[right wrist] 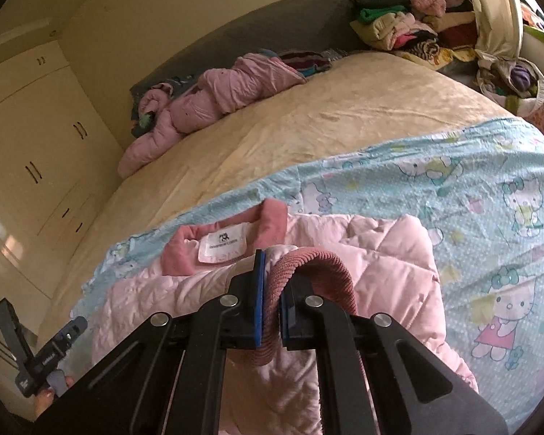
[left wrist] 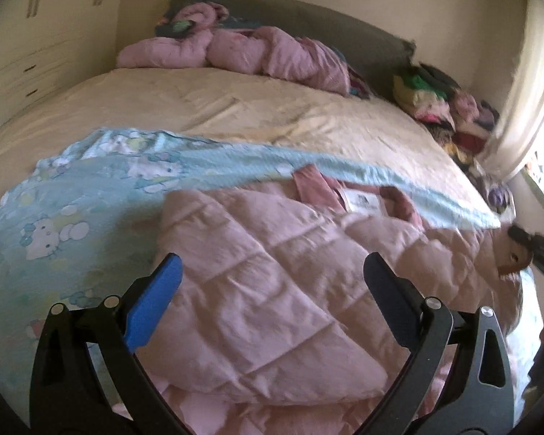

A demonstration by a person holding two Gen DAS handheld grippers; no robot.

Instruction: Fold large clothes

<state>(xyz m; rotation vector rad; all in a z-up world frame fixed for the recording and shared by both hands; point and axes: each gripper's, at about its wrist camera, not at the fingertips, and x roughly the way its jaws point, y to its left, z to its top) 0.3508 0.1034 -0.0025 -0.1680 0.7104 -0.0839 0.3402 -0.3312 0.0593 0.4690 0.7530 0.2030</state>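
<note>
right fingers (right wrist: 272,286) clamped on cuff (right wrist: 319,268)

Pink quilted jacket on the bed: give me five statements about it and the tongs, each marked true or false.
1. The right tongs are shut on the ribbed cuff of the pink quilted jacket. True.
2. The left tongs are clamped on the jacket's collar. False: they stand open above the quilted fabric, gripping nothing.
3. The jacket lies on a light blue cartoon-print sheet. True.
4. The white label sits inside the collar. True.
5. The bed has no other pink garment on it. False: a crumpled pink garment lies near the headboard.
</note>
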